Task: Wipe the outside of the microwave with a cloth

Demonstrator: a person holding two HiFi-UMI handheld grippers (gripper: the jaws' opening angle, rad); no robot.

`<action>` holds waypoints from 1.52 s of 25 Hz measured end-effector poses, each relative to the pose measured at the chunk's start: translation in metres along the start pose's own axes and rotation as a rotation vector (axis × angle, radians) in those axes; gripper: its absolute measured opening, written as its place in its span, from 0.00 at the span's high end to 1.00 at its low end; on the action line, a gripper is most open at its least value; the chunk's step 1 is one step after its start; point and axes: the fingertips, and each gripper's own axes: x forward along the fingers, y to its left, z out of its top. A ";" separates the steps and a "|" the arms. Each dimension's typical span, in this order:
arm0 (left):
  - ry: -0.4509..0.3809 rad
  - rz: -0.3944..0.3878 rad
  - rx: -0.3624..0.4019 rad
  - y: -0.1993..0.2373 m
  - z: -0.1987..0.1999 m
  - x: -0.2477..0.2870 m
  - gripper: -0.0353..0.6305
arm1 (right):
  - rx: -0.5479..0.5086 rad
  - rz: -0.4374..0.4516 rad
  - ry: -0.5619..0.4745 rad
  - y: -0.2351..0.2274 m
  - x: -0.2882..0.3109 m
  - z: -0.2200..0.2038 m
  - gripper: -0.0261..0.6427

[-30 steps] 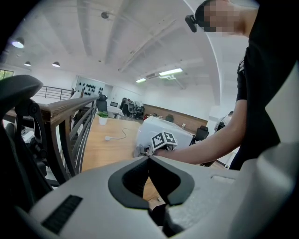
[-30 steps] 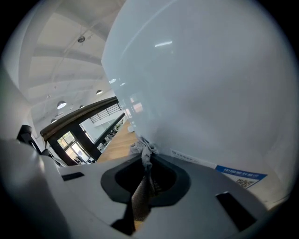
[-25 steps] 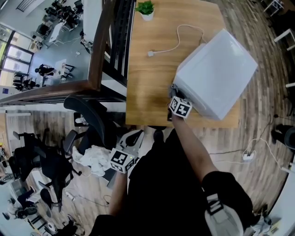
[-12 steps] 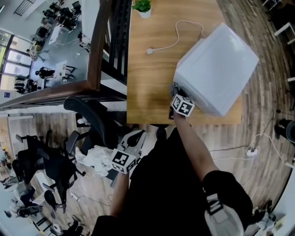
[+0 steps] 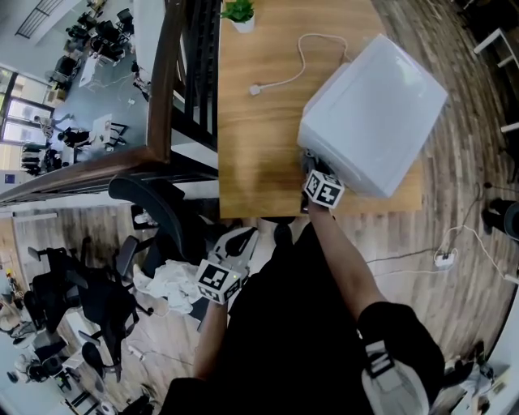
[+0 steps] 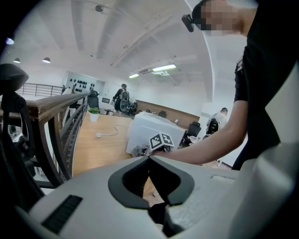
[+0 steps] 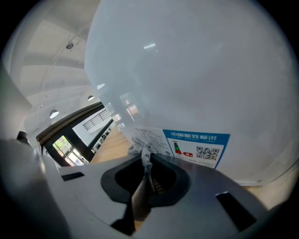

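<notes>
Lingering at the microwave's [image 5: 373,105] near side, cloth [image 7: 142,150] clamped in right gripper [image 7: 146,163].

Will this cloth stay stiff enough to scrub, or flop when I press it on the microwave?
Likely floppy: the cloth bunches and creases where the right tongs pinch it. It probably crumples against the microwave rather than pushing back.

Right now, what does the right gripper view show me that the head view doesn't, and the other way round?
Right gripper view only: the crumpled grey cloth pinched in the right tool, by a blue-and-white sticker. Head view only: the left tool held low, off the wooden table, plus a white cable and a small green potted plant. Both: the white box-shaped microwave with the right tool at it.
</notes>
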 end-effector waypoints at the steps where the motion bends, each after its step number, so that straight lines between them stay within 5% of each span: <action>1: 0.001 -0.005 0.002 -0.001 0.000 0.001 0.95 | 0.001 -0.003 -0.001 -0.002 -0.001 -0.001 0.92; 38: 0.031 -0.238 0.130 -0.048 0.008 0.030 0.95 | 0.089 -0.217 -0.017 -0.127 -0.105 -0.027 0.91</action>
